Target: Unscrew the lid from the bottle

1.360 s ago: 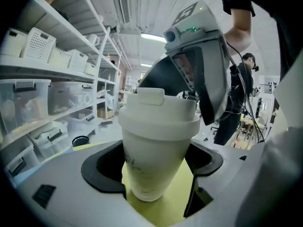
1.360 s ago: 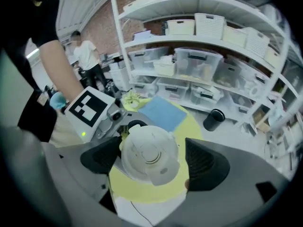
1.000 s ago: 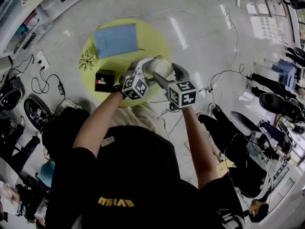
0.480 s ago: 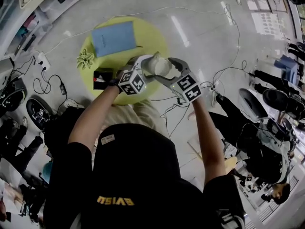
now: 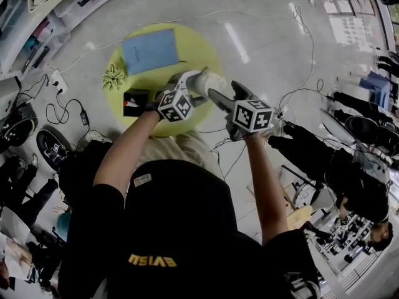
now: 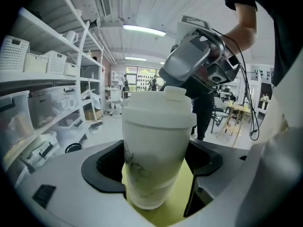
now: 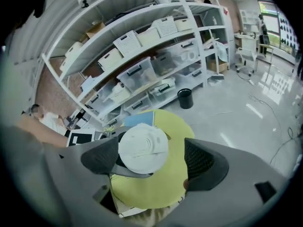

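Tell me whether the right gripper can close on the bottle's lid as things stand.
Probably yes: the right gripper has just been opening its jaws, the lid sits between them, nothing in the way, and the left gripper holds the bottle.

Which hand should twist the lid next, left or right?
Right. The right gripper, jaws just opened, straddles the lid; the left gripper is busy clamping the bottle.
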{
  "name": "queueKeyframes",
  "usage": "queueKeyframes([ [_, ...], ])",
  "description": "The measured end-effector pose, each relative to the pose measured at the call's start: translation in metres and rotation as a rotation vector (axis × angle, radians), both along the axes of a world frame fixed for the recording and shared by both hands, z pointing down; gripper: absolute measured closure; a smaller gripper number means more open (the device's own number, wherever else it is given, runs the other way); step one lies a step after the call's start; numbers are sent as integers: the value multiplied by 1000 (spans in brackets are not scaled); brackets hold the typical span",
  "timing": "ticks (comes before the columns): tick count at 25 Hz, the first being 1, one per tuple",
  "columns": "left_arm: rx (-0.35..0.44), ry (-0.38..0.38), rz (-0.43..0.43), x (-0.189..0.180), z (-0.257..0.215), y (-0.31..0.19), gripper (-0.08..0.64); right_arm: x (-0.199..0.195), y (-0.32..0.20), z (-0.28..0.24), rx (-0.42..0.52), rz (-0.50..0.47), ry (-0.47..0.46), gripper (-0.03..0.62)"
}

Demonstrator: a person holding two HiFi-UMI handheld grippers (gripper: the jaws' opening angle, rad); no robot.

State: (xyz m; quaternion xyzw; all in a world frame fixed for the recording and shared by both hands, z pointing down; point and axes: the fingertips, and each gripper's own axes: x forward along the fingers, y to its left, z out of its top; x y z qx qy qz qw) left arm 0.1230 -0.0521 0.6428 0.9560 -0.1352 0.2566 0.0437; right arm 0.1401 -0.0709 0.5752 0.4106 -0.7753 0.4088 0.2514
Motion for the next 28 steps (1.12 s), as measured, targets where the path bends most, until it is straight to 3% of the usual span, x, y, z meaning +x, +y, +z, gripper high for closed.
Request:
queueKeyframes([
  [4,5,-17,15,4,1,2,153,-2,8,4,-35,31,-35,193],
  [10,7,-21,21,4,1,3,153,-7,9,1,-11,-49,-45,278],
  [16,-4,-17,37,-1,-1,4,153,-16,10,-1,49,-278,-47,288],
  [19,-5,-19,43,-2,0,5,153,-19,11,1,29,-366,-40,287],
  [21,-6,-21,38,-2,0,5,153,-16,6,0,-16,-316,-64,297],
  [23,-6,-24,40,0,0,7,153,-8,2,-7,-36,-201,-80,263],
  [25,-2,-25,48,1,-1,7,153,-1,1,-13,-29,-102,-49,247],
  [28,7,-25,46,0,-1,7,153,-8,8,-13,-11,-41,43,245],
])
